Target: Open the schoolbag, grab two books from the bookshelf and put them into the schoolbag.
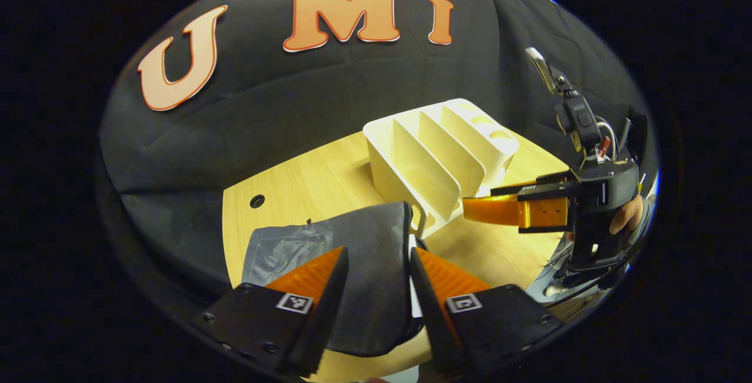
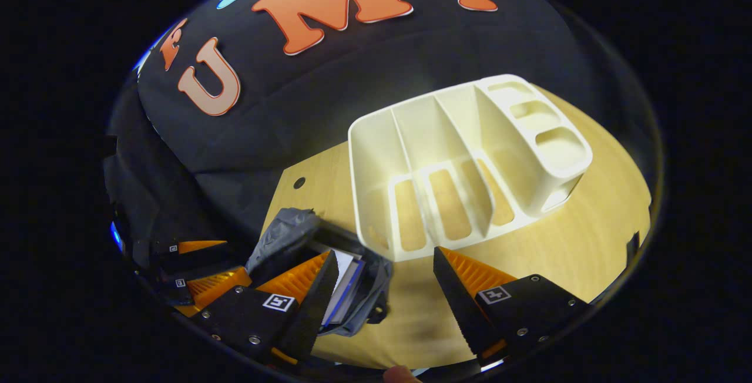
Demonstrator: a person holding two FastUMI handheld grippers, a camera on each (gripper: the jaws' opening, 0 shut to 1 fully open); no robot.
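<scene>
In the left gripper view the grey schoolbag [image 1: 364, 248] lies on the wooden table, right under my left gripper [image 1: 377, 256]. That gripper is open, its orange fingers either side of the bag's fabric. The white bookshelf [image 1: 435, 154] stands just behind the bag with its slots empty. My right gripper [image 1: 479, 200] hovers to the right beside the shelf, held by a hand [image 1: 625, 212]. In the right gripper view my right gripper [image 2: 385, 256] is open above the table, in front of the bookshelf [image 2: 464, 160]. The schoolbag [image 2: 288, 227] gapes open, with book edges [image 2: 346, 280] showing inside. The left gripper [image 2: 235, 258] sits at the bag's far side.
The light wooden table [image 2: 587, 236] has bare surface to the right of the shelf and in front of it. A small round hole [image 1: 257, 201] sits near the table's back left corner. Black cloth hangs close behind the table.
</scene>
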